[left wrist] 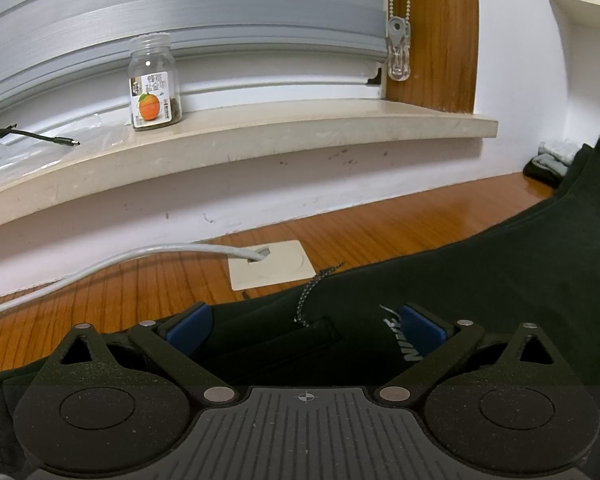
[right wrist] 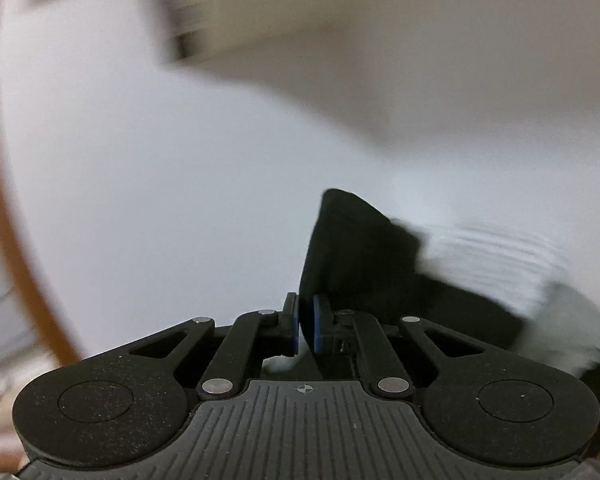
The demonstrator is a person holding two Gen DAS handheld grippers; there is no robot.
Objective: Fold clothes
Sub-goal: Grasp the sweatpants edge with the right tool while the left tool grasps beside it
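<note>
**Between the right claw's pads: a pinched fold of black cloth**

Between the pads of the right gripper, clamped tight on a raised edge of the black garment; cloth trailing away to its right, background blurred. Under the left gripper, pads spread wide, nothing pinched, garment flat on the wooden floor, running long toward its right. Probably a fold across toward the left claw. Ahead of that claw, white cable, floor plate and wall close by; room tight there.
</note>
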